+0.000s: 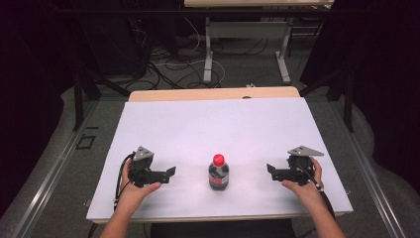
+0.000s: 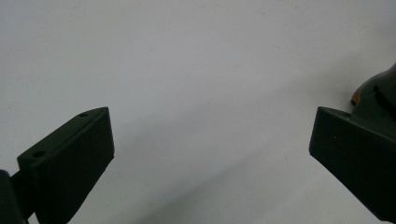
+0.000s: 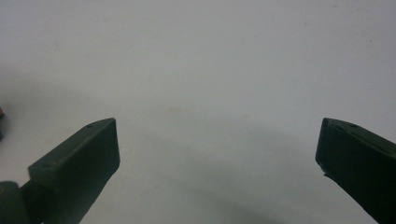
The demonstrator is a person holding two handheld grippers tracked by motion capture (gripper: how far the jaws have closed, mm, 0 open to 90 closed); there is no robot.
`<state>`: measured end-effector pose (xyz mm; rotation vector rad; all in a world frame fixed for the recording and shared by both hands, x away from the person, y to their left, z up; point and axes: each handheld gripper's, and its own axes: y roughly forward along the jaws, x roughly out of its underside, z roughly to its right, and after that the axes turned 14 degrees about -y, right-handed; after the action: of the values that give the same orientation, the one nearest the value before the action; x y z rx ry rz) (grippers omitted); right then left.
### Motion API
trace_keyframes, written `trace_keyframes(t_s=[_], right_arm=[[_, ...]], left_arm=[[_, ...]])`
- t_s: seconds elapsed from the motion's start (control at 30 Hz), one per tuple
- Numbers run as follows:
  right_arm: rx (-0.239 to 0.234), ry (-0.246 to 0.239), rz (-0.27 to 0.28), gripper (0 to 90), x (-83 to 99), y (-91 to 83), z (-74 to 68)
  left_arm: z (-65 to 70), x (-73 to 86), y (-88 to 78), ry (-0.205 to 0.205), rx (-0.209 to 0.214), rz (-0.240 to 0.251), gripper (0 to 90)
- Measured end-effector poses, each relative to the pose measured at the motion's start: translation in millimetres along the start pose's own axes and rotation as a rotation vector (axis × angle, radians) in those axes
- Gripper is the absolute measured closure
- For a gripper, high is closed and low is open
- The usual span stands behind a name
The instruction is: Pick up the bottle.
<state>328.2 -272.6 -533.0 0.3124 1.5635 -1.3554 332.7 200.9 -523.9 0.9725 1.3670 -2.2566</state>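
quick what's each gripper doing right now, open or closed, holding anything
Left gripper: open, holding nothing, beside the bottle.
Right gripper: open, holding nothing, on the bottle's other side.

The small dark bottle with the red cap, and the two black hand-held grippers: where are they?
Small dark bottle with red cap (image 1: 218,174): high view, on its label.
Left gripper (image 1: 171,172): high view, between its open fingertips.
Right gripper (image 1: 271,170): high view, between its open fingertips.

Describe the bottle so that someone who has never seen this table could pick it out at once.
Find the white table. Near its front edge, midway between the left gripper and the right gripper, a small bottle stands upright. It has dark contents and a red cap, the only red thing on the table.
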Motion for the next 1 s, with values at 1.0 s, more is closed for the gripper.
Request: trace_keyframes(t_s=[1.0], right_arm=[[-0.038, -0.052, 0.017, 6.3, -1.2, -1.7, -21.1]], left_arm=[[113.7, 2.4, 24.6, 0.238, 0.259, -0.065, 2.8]])
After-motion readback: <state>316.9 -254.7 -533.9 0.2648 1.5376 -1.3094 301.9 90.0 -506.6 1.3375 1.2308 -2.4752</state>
